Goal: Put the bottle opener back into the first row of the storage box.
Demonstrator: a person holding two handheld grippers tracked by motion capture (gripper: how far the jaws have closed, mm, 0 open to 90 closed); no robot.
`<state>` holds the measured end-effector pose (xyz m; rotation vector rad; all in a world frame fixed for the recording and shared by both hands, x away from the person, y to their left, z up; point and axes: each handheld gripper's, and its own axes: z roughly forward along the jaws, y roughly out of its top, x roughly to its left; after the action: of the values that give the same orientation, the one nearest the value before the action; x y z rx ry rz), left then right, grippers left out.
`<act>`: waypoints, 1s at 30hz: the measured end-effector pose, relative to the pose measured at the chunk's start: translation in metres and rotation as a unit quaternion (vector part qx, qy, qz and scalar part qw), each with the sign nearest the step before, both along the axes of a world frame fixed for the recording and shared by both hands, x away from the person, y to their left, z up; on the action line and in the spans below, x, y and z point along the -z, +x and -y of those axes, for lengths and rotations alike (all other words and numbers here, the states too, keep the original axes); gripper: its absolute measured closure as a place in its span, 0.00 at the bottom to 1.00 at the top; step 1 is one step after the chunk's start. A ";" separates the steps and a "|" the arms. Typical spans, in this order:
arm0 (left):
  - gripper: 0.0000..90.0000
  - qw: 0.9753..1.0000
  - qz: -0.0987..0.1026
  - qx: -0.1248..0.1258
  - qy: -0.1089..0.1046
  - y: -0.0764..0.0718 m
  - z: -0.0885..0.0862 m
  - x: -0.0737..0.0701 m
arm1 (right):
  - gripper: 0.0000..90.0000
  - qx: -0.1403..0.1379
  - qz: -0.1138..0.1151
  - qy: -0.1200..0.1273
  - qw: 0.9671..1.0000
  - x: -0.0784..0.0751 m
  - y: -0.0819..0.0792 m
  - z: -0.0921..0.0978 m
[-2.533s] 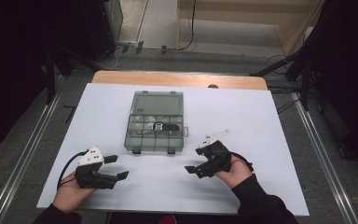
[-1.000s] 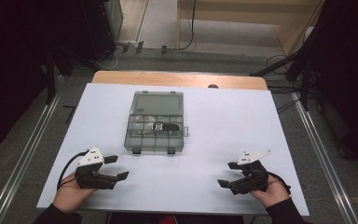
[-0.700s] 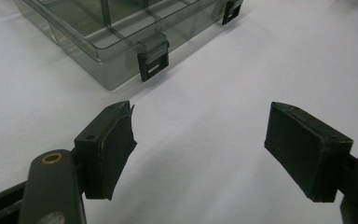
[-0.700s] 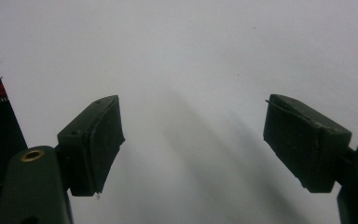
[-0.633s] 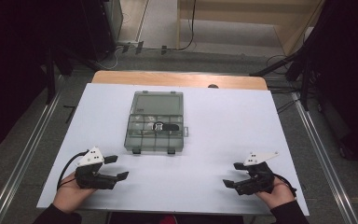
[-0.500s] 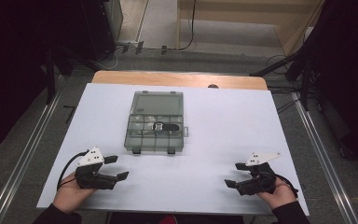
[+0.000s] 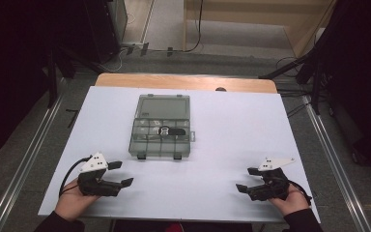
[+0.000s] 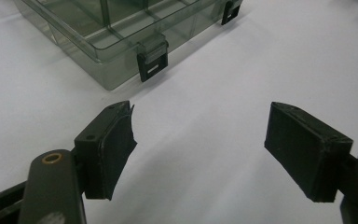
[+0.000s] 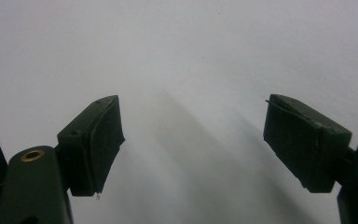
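Both hands rest low at the table's near edge, the left gripper [image 7: 121, 174] and right gripper [image 7: 248, 180] gaping wide (nothing between the jaws), pointing inward.

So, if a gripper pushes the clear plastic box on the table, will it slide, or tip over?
The plastic box lies flat and low on the smooth white table, so it would probably slide, not tip. It looks stiff, with thin clear walls, and nearly empty, so likely light.

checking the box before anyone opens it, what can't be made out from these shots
- Small dark item inside the clear box: too small in the high view to name.
- Far part of the box: cut off by the top edge of the left gripper view.
- Latch state: unclear at this angle.
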<state>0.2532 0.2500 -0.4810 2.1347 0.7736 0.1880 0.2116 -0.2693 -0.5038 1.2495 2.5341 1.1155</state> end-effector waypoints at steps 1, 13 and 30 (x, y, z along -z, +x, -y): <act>0.26 1.000 0.000 -0.001 -0.001 0.000 0.000 0.000 | 0.23 0.000 -0.002 0.000 1.000 0.000 0.000 0.000; 0.26 1.000 0.000 0.000 0.001 0.000 0.000 0.000 | 0.22 0.002 -0.006 0.006 1.000 0.002 0.002 -0.001; 0.26 1.000 -0.001 0.001 0.002 0.000 0.000 0.000 | 0.22 -0.002 -0.008 0.004 1.000 0.003 0.002 -0.001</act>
<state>0.2533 0.2500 -0.4810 2.1386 0.7728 0.1876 0.2133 -0.2680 -0.5065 1.2605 2.5474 1.1209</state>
